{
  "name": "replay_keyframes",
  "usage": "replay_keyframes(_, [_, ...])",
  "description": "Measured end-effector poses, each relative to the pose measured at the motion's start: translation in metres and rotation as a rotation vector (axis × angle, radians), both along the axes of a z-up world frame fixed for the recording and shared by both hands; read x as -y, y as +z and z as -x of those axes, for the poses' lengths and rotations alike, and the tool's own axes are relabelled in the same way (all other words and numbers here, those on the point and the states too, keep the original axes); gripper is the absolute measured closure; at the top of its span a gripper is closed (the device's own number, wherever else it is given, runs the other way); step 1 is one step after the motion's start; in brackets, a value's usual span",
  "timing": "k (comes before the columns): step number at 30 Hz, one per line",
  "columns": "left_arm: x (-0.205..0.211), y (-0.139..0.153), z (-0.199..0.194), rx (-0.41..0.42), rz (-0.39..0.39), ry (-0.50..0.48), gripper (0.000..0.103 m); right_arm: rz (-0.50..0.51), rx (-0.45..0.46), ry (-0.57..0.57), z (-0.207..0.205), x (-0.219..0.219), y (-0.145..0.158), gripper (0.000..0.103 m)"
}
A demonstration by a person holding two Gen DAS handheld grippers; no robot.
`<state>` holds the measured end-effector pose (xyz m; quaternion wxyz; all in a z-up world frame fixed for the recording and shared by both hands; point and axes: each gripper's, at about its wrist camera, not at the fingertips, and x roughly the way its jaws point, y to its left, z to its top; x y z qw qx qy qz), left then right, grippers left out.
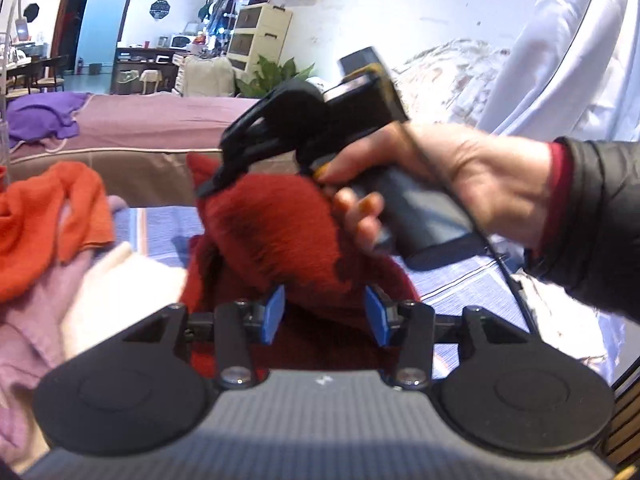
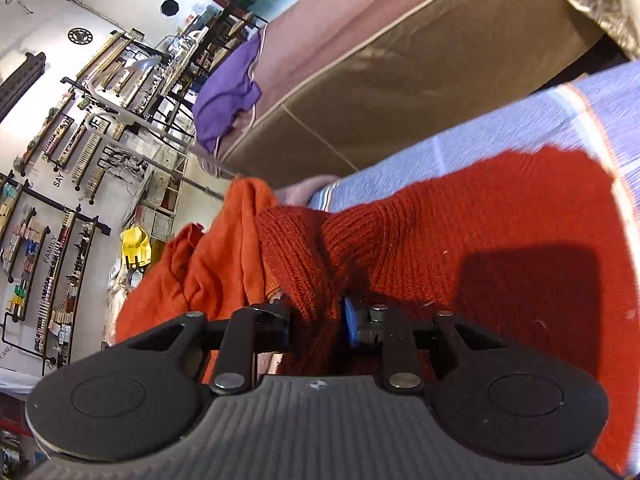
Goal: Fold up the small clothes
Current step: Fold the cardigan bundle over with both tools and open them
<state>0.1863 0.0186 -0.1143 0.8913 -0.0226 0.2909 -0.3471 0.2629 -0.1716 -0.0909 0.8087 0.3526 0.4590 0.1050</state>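
Note:
A dark red knitted sweater (image 1: 272, 232) lies bunched on a blue striped cover (image 1: 160, 228). In the left wrist view my left gripper (image 1: 326, 315) stands open low over the sweater, whose cloth lies between the blue pads (image 1: 276, 314) without being pinched. Farther off, a hand (image 1: 480, 184) holds my right gripper (image 1: 210, 188), whose black fingers clamp the sweater's raised far edge. In the right wrist view the right gripper (image 2: 318, 322) is shut on a ribbed fold of the red sweater (image 2: 460, 220).
An orange garment (image 1: 40, 220) (image 2: 208, 264) is heaped to the left, with pink cloth (image 1: 24, 340) and a cream piece (image 1: 120, 288) below it. Behind stands a brown-sided bed (image 2: 360, 80) with a purple cloth (image 2: 228, 88) on it. A dark sleeve (image 1: 600, 220) crosses at right.

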Motion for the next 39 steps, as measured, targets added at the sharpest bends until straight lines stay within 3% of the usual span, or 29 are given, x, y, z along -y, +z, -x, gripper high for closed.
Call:
replay_keyframes(3, [-0.014,0.002,0.000,-0.004,-0.026,0.037,0.061,0.019,-0.009,0.011,-0.014,-0.018,-0.032,0.058])
replay_keyframes(4, [-0.022,0.005,0.003,-0.002,-0.007,0.040,0.059,0.003,-0.017,0.009,-0.016,-0.019,-0.041,0.052])
replay_keyframes(6, [-0.032,0.009,0.006,-0.008,0.007,0.044,0.059,-0.059,-0.018,-0.007,-0.017,-0.018,-0.052,0.051])
replay_keyframes(7, [-0.035,0.010,0.006,0.001,0.002,0.052,0.059,-0.060,-0.009,0.004,-0.017,-0.017,-0.051,0.045])
replay_keyframes(9, [-0.034,0.012,-0.001,0.003,-0.018,0.040,0.059,-0.033,0.011,0.070,-0.021,-0.016,-0.038,0.026])
replay_keyframes(12, [-0.015,0.019,-0.013,0.027,-0.053,0.040,0.059,0.021,0.122,0.136,-0.015,-0.010,0.000,0.025])
replay_keyframes(16, [0.012,0.031,-0.015,0.075,-0.135,0.015,0.059,0.170,0.234,0.232,0.006,0.003,0.047,0.000])
replay_keyframes(20, [0.015,0.048,0.001,0.135,-0.144,0.005,0.059,0.391,0.269,0.325,0.040,0.019,0.066,0.000])
replay_keyframes(24, [0.020,0.065,0.011,0.155,-0.136,-0.008,0.059,0.459,0.224,0.406,0.070,0.037,0.049,0.000])
replay_keyframes(26, [0.036,0.049,0.006,0.092,-0.223,-0.035,0.059,0.517,0.215,0.452,0.089,0.034,0.037,0.000])
replay_keyframes(29, [0.045,0.004,-0.007,0.009,-0.316,-0.013,0.059,0.594,0.223,0.496,0.101,0.023,0.019,0.000])
replay_keyframes(31, [0.043,-0.029,-0.024,-0.093,-0.338,-0.006,0.057,0.559,0.168,0.470,0.098,0.026,0.002,0.000])
replay_keyframes(33, [0.039,-0.044,-0.025,-0.114,-0.303,-0.002,0.057,0.572,0.120,0.471,0.091,0.020,-0.016,0.000])
replay_keyframes(36, [0.036,-0.049,-0.030,-0.109,-0.304,0.009,0.058,0.656,0.156,0.492,0.090,0.000,-0.027,0.000])
replay_keyframes(39, [0.022,-0.058,-0.039,-0.144,-0.237,0.009,0.056,0.658,0.134,0.463,0.083,-0.004,-0.032,0.000])
